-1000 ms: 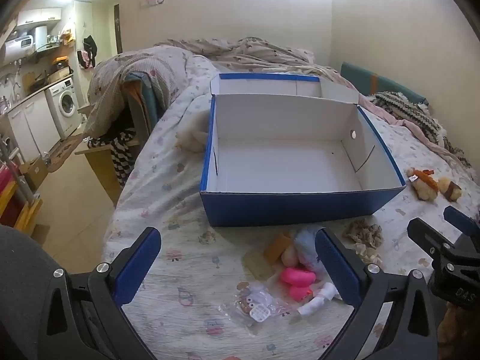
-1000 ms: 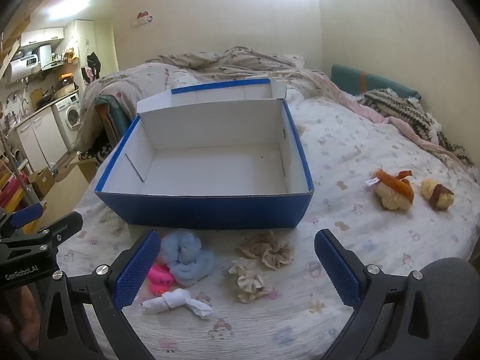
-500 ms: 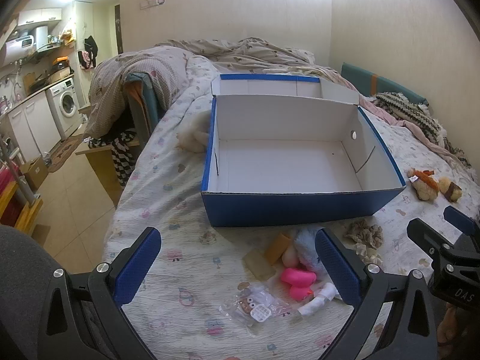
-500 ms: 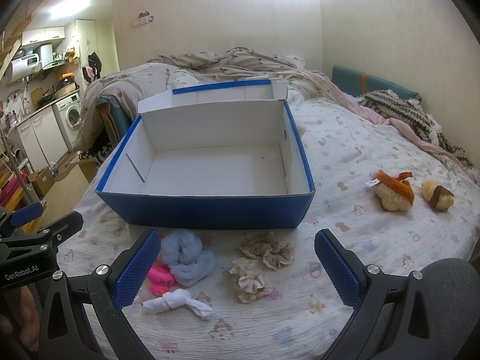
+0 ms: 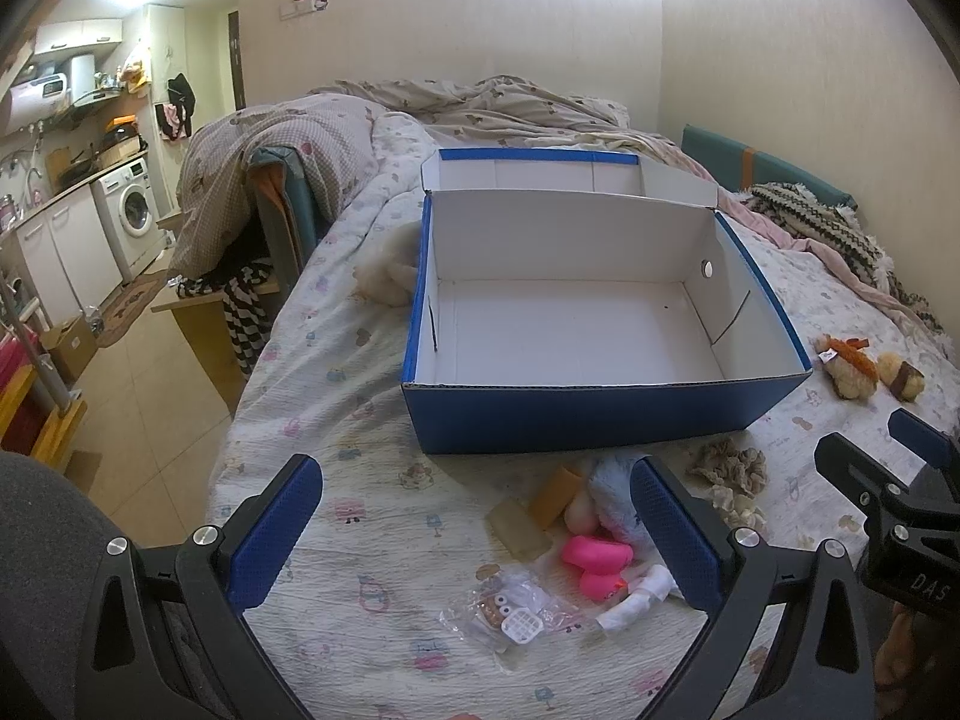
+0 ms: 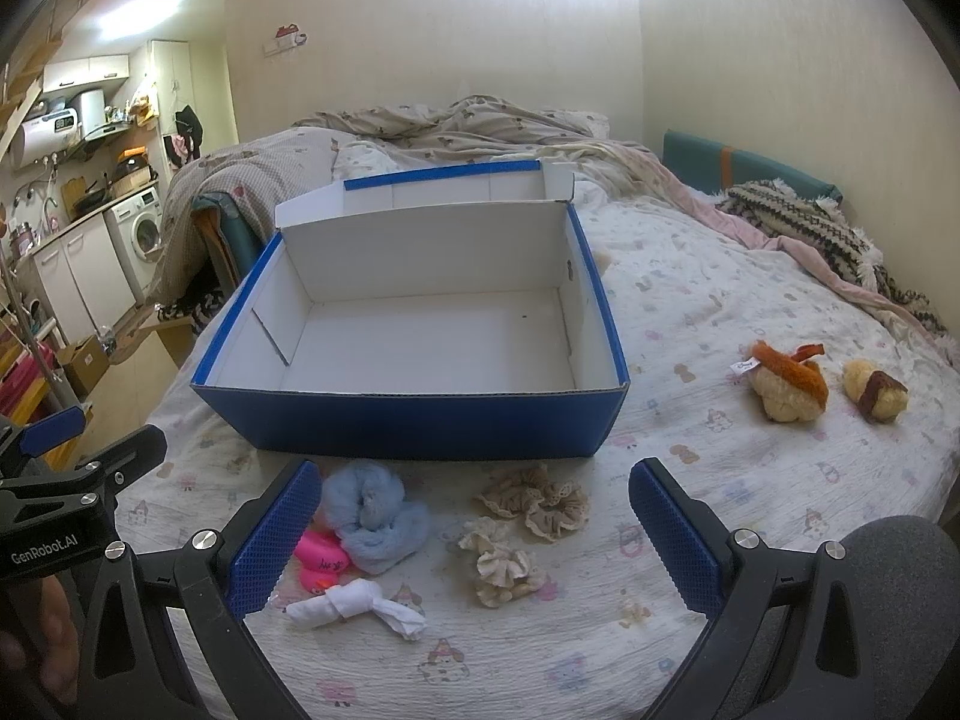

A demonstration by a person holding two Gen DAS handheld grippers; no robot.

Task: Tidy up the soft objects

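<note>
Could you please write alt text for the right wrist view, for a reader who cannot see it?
An empty blue box sits on a bed, with the open right gripper above a blue fluffy bundle, beige scrunchies, a white knotted cloth and pink items. Two plush toys lie right.

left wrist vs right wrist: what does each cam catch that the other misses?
Only the left wrist view: a clear packet of small trinkets, two tan blocks and a fluffy white item left of the box.

Only the right wrist view: the second cream scrunchie in full, and the knotted white cloth unobstructed.

Both: the empty blue box, pink toys, light blue plush, two small plushes, both claws open.
</note>
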